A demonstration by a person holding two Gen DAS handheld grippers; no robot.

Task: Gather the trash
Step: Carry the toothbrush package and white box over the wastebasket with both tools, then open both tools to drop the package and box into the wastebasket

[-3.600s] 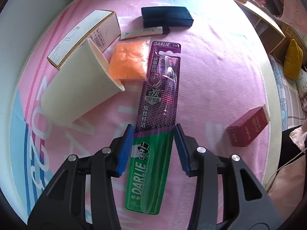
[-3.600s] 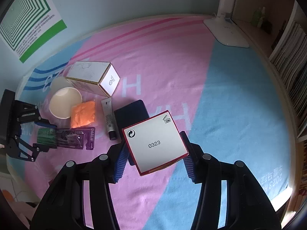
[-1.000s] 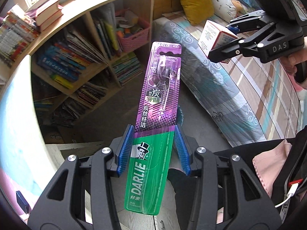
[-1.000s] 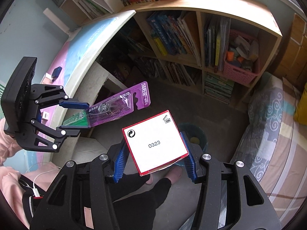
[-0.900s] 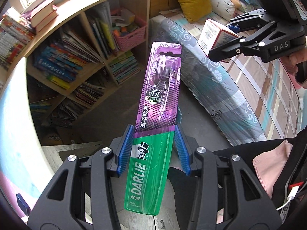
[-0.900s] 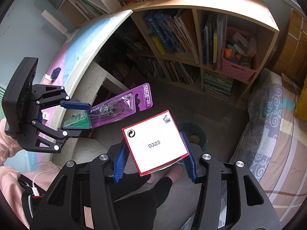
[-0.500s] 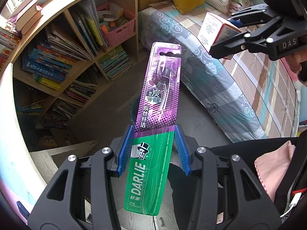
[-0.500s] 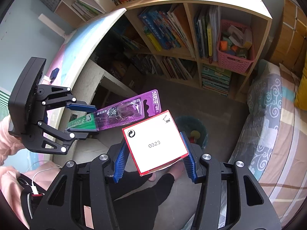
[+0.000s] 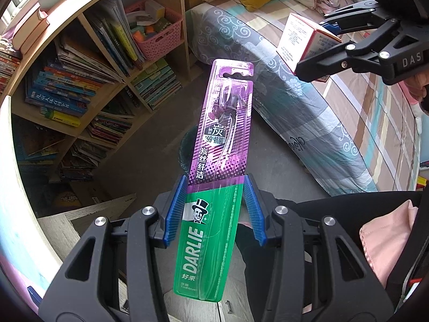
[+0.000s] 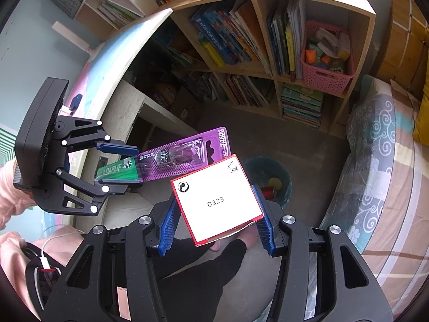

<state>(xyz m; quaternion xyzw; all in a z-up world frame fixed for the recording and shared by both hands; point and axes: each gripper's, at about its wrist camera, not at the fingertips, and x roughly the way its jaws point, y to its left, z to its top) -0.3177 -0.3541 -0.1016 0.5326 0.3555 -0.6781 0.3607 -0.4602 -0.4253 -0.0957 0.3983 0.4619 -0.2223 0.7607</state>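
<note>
My left gripper [image 9: 214, 209] is shut on a purple and green Darlie toothbrush package [image 9: 217, 161], held in the air over the floor. The package also shows in the right wrist view [image 10: 166, 161], held by the left gripper [image 10: 120, 163]. My right gripper [image 10: 214, 222] is shut on a small red-edged white box [image 10: 217, 201]; the box also shows in the left wrist view [image 9: 303, 43]. A dark round trash bin [image 10: 270, 177] with some litter in it stands on the floor beneath both items; the package hides most of the bin [image 9: 185, 147] in the left wrist view.
A wooden bookshelf [image 10: 268, 40] full of books holds a pink basket [image 10: 324, 72]. A bed with a patterned cover [image 10: 383, 161] lies on the right. The desk edge [image 10: 118, 61] with the pink and blue mat is at the left. The person's legs are below.
Both grippers have left the desk with their items and swung over the floor. In the last second they have drifted closer to the bin and to each other.
</note>
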